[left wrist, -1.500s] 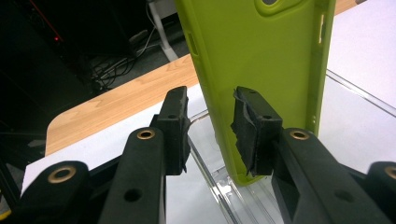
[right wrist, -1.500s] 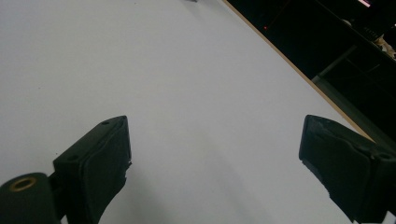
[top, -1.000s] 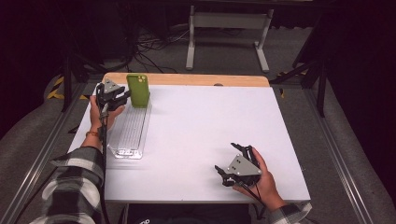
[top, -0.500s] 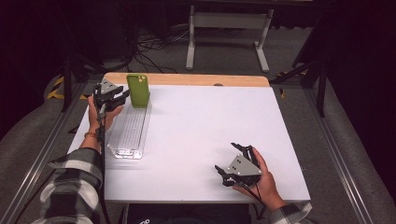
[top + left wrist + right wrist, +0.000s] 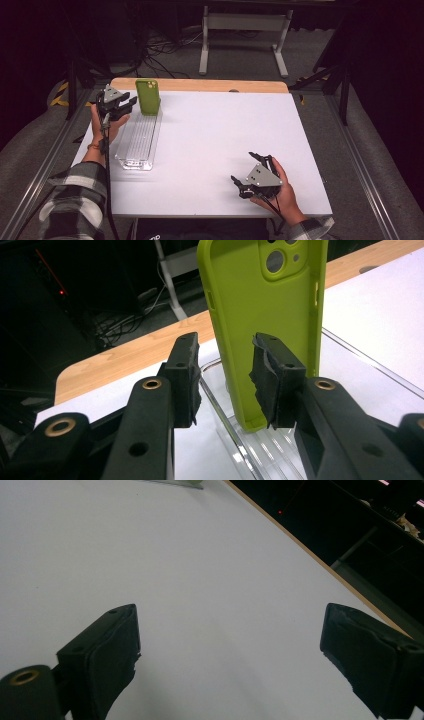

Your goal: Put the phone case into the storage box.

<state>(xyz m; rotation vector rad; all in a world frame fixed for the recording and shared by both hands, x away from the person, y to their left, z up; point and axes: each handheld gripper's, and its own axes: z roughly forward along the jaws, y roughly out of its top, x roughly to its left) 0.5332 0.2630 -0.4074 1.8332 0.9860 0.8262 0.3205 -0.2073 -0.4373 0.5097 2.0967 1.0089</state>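
Green phone case [image 5: 265,315] upright at far end of clear tray [image 5: 137,145]. Left gripper [image 5: 225,385] beside the case, jaws parted, nothing clamped. Right gripper [image 5: 252,175] idle, wide open, well apart from tray. Likely next: close on case edge.

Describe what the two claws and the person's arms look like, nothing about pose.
Both claws, left claw and right claw, are black two-jaw tools with brass-coloured rivets, dark ragged pads and a grey three-cornered plate on top. A black cable trails from the left one. The sleeves are black-and-white plaid.
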